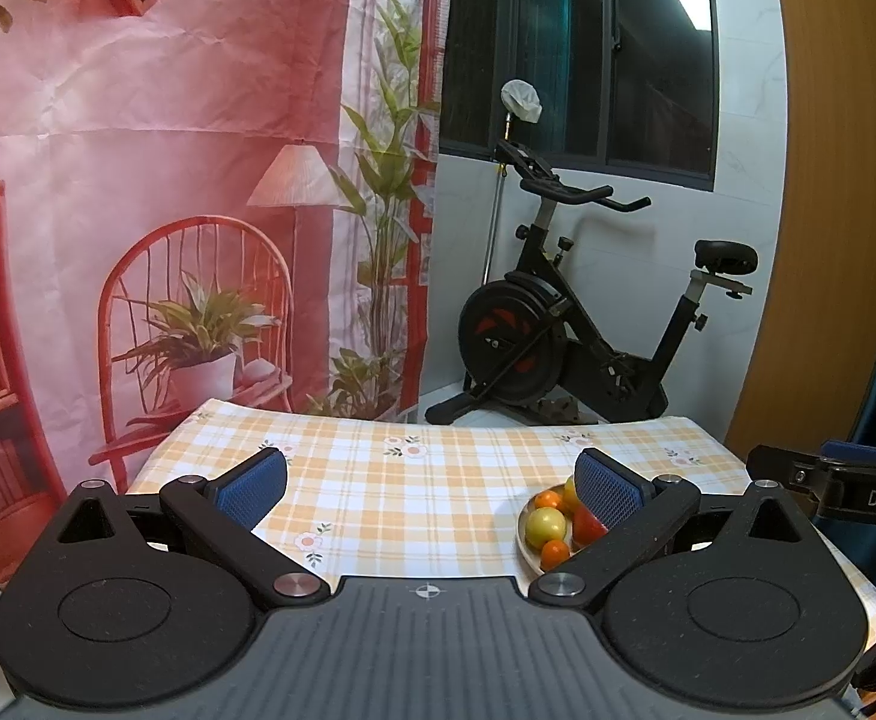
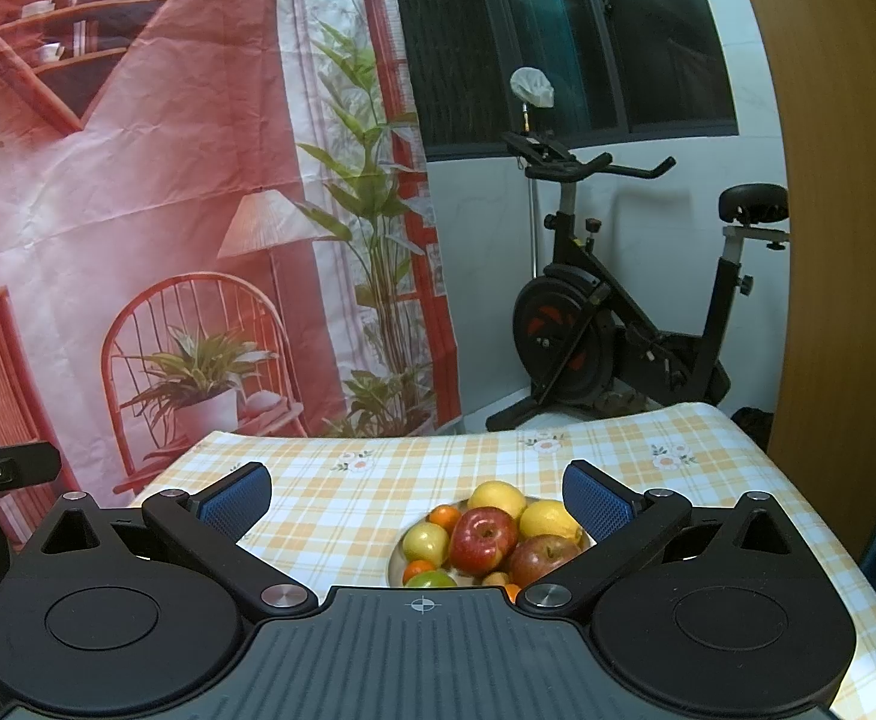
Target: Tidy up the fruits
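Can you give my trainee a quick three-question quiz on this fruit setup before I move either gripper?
1. True or false: the right gripper is shut on a red apple.
2. Multiple choice: where is all the fruit? A) scattered over the tablecloth B) piled on the plate C) on the floor by the exercise bike
3. Fill in: in the left wrist view, the plate sits toward the ____ side, partly hidden by a blue finger pad.

Key:
1. False. Both it and the left gripper are open and hold nothing.
2. B
3. right
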Demonstrator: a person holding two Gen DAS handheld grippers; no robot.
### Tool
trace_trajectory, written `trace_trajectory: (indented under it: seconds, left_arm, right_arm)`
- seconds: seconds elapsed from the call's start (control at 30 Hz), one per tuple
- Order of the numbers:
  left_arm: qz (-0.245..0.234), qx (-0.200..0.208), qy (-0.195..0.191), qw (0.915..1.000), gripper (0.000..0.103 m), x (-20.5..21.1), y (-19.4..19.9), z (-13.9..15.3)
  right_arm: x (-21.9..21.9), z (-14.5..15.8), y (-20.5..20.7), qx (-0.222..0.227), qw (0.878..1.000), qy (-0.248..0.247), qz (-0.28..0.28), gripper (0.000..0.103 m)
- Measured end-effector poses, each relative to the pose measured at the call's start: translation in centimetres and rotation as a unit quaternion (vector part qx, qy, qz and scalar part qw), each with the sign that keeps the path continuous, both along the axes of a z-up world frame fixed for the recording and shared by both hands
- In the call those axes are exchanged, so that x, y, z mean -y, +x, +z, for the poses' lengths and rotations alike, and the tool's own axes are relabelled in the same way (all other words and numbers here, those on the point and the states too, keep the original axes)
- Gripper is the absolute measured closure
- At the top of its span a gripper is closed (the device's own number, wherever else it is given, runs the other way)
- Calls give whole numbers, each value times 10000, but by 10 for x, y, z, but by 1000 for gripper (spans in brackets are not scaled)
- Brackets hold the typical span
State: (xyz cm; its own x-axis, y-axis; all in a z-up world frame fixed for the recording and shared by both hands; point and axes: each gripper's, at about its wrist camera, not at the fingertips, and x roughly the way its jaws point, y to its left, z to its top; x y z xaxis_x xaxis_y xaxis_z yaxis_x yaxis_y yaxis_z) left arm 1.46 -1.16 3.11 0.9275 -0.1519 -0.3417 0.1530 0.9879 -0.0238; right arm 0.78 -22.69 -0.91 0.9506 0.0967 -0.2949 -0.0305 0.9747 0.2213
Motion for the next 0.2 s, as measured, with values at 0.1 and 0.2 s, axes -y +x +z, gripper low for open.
trace_trajectory:
  seconds: [0.1,0.2]
  left_arm:
    - [1,-8,-22,10000,0,-1,1,0]
    - [24,-25,-37,10000,0,-1,1,-1]
  right_arm:
    - [0,0,0,1,10000,0,2,0]
    - [0,0,0,-1,10000,1,3,0]
